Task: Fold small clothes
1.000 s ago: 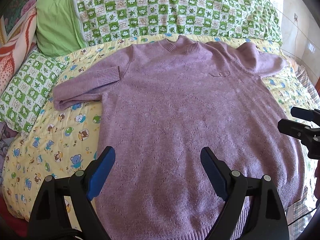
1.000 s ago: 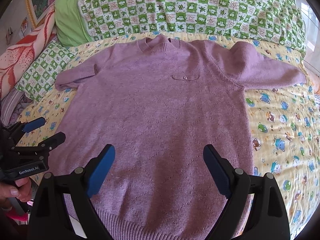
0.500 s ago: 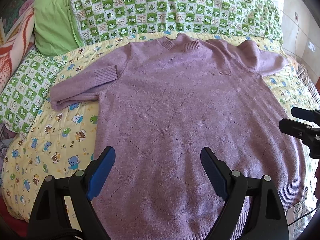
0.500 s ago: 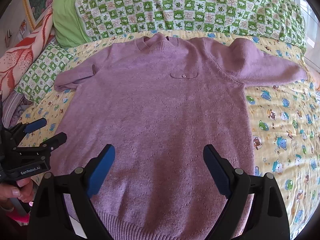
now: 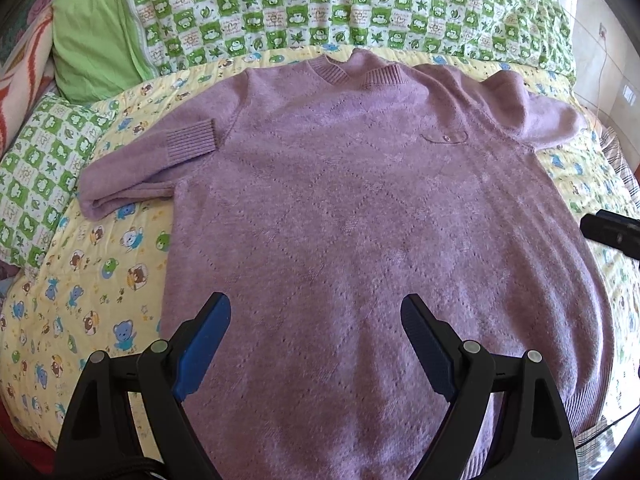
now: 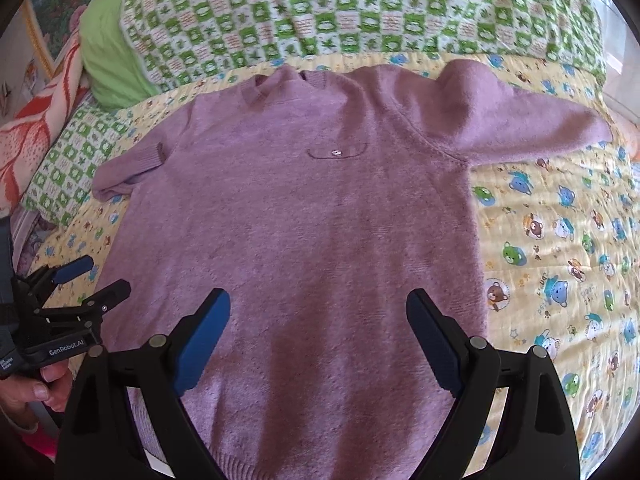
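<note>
The left gripper (image 5: 316, 328) and right gripper (image 6: 318, 326), black with blue pads, both gape wide and hold nothing above the hem. The purple knitted sweater (image 5: 360, 220) lies flat, front up, on the yellow animal-print quilt (image 5: 100, 272). Behind its collar lies a green-and-white checked pillow (image 5: 320, 4).

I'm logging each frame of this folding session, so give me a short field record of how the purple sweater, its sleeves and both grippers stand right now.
garment: purple sweater, spread flat, front up, collar at the far end
surface: yellow cartoon-print quilt
left sleeve: doubled back, cuff lying near the shoulder
right sleeve: stretched outward
left gripper: open, above the lower body of the sweater, holding nothing
right gripper: open, above the hem area, holding nothing
folds made: none on the body
background: green checked blanket
</note>
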A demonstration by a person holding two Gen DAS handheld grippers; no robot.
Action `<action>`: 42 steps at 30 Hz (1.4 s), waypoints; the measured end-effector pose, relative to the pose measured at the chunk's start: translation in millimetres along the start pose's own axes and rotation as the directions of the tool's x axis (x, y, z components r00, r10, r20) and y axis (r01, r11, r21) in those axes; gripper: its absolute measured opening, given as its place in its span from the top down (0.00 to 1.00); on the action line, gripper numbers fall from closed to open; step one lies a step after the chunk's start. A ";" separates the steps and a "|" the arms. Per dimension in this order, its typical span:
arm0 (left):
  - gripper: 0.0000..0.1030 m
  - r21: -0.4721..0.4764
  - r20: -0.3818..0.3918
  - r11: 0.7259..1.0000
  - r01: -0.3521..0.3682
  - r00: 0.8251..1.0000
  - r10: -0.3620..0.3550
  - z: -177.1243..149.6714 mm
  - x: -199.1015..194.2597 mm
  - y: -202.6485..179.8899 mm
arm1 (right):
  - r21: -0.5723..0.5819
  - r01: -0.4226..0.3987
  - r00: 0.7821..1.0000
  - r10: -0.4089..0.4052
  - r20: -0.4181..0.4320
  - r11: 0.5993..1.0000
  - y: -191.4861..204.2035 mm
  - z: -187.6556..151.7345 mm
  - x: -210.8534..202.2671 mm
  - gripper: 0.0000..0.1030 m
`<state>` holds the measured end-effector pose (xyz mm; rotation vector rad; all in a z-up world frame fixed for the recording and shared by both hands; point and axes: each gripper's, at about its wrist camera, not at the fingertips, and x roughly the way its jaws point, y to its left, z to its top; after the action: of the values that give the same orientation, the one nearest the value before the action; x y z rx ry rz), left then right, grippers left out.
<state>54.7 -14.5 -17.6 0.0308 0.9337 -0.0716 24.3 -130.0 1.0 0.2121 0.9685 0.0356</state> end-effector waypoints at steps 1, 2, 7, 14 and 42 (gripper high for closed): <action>0.15 0.000 -0.010 1.000 0.005 1.000 -0.005 2.9 2.8 -1.0 | 0.021 0.001 1.000 -0.001 -0.001 1.000 -7.8 3.5 1.0 0.13; 0.15 -0.001 -0.024 1.000 0.008 1.000 -0.008 6.4 6.5 -2.4 | 0.043 0.002 1.000 -0.002 0.001 0.999 -16.7 7.5 1.6 0.13; 0.15 -0.033 -0.043 0.999 0.022 0.999 -0.023 35.7 27.8 -3.4 | 0.135 0.030 0.999 -0.033 0.019 0.990 -64.0 30.9 2.6 0.13; 0.15 -0.050 -0.061 0.998 0.022 0.998 -0.025 88.9 62.5 -10.2 | 0.263 0.102 0.991 -0.122 0.060 0.959 -145.8 70.5 1.2 0.13; 0.15 -0.254 -0.102 0.959 -0.123 0.990 0.100 223.4 194.8 51.0 | 0.513 -0.016 0.931 -0.174 0.320 0.858 -312.2 195.1 12.1 0.90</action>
<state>353.1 14.1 -41.6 -0.1574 1.0214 0.1590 171.2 -465.9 37.2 0.6466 0.6016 -0.3346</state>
